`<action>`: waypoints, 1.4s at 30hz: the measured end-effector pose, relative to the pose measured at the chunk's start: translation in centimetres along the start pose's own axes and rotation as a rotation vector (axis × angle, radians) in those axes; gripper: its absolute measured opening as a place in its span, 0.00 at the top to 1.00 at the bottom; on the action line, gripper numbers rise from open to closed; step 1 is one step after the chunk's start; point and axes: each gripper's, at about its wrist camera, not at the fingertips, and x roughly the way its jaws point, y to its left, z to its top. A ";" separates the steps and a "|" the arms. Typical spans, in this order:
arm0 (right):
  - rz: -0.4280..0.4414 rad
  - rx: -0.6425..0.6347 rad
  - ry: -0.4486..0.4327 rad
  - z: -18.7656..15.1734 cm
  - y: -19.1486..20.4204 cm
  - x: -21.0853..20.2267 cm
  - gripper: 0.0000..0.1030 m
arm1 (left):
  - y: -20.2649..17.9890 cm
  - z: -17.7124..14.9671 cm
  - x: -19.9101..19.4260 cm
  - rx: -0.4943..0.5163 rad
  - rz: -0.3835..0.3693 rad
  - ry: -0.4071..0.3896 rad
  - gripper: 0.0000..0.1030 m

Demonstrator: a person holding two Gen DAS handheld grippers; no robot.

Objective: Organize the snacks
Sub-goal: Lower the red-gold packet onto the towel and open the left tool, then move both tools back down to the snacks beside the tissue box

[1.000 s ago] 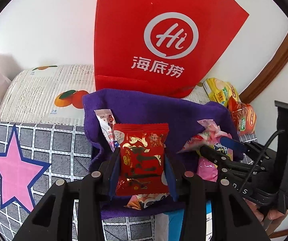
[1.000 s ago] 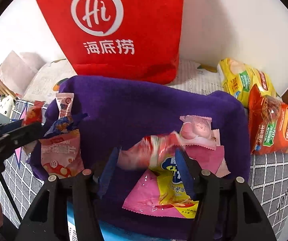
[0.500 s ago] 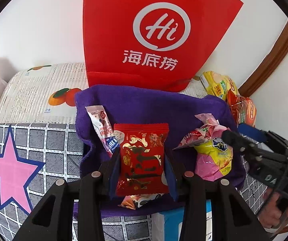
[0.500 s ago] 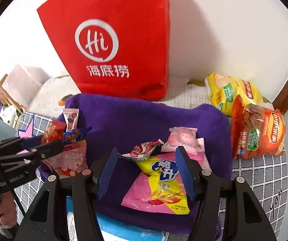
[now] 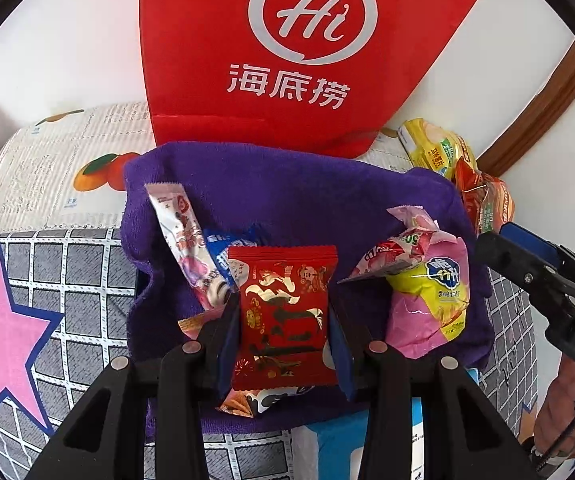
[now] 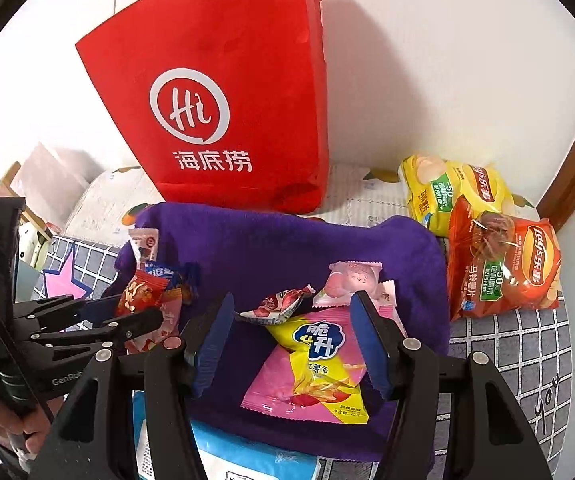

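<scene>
In the lower centre of the left wrist view, the left gripper was closed on a red snack packet, its blue pads pressing the packet's two long sides. The packet stood upright, long axis running up the frame along the fingers, crimped top edge pointing toward the far wall. That edgewise hold probably kept the flat pack from buckling while it was carried.

In the right wrist view, the right gripper hung with jaws apart and nothing between the pads. It hovered above a pink-and-yellow crisp packet, which lay flat in the lower centre, its long axis slanting from upper left to lower right. No pad touched it, so this hand looked free for another pick.

Just beyond lay a small twisted wrapper and a pale pink sweet pack. All rested on a purple towel, which seemed to serve as the sorting area. At mid-left, further packets leaned against the towel's raised edge, long axes tilted.

Farther off, at right, two crisp bags sat outside the towel, apparently unsorted. A red paper bag stood upright against the wall at the back.
</scene>
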 end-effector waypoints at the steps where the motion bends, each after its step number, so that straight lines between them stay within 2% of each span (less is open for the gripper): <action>1: 0.001 -0.002 0.001 0.0 0.0 0.0 0.42 | 0.0 0.0 0.0 -0.002 -0.001 -0.001 0.62; 12: -0.009 -0.045 0.014 -0.2 1.4 0.5 0.42 | 0.5 0.4 0.1 -0.024 0.006 0.009 0.61; 16: -0.008 -0.060 0.011 -0.3 1.8 0.3 0.42 | 0.7 0.5 -0.3 -0.036 -0.008 0.001 0.53; 32: -0.022 -0.089 -0.037 -0.7 3.6 -2.1 0.42 | 1.5 0.8 -3.5 -0.074 -0.045 -0.058 0.52; 36: -0.008 -0.081 -0.040 -2.0 4.1 -3.2 0.42 | 1.2 0.6 -4.4 -0.066 -0.048 -0.073 0.52; 42: -0.018 -0.064 -0.012 -6.4 4.3 -4.8 0.42 | -0.5 0.0 -6.1 -0.025 -0.074 -0.099 0.50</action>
